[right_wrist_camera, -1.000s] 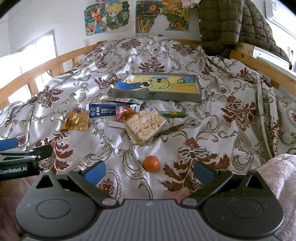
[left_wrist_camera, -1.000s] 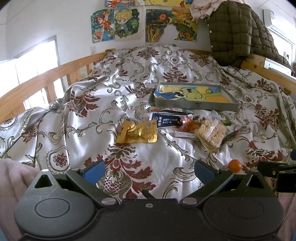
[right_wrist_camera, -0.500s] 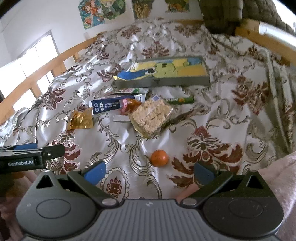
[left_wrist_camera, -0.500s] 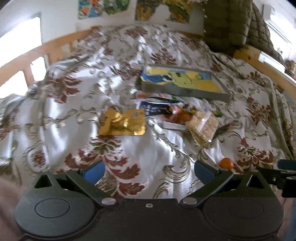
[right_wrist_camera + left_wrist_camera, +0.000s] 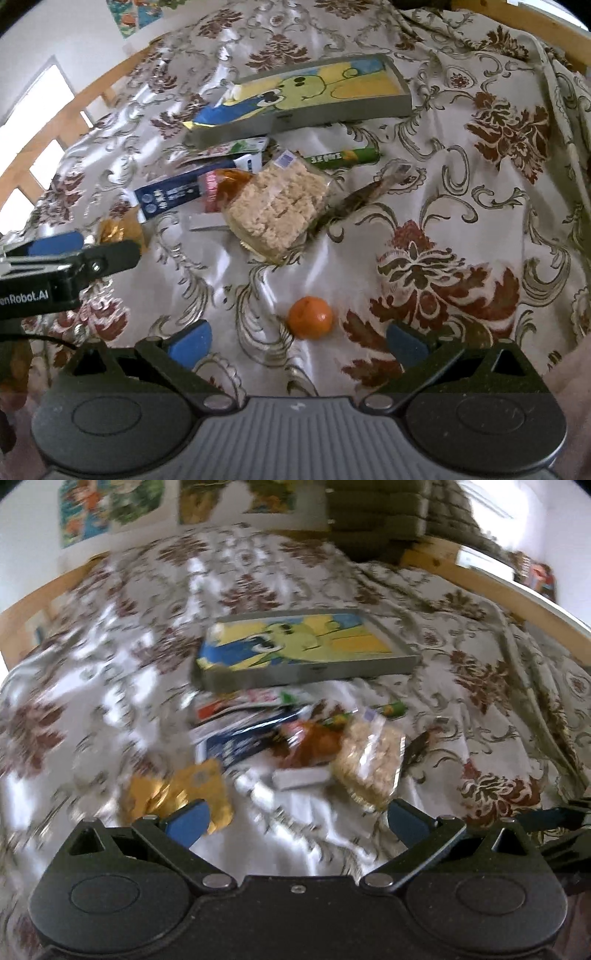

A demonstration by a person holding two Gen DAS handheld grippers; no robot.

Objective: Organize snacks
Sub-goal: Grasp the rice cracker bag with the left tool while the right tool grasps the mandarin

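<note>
Orange mandarin [image 5: 309, 317] between right tool [image 5: 297, 341] tips

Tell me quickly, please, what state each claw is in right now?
Left claw: open, holding nothing, over the gold packet.
Right claw: open, holding nothing, just short of the orange.

On the left gripper [image 5: 70, 258], seen at the left edge of your right wrist view, you can read "enRobot.AI", its first letter cut off. Just beyond it, the printing on the dark blue packet [image 5: 168, 195] and the green stick pack [image 5: 343, 158] is too small to read.
</note>
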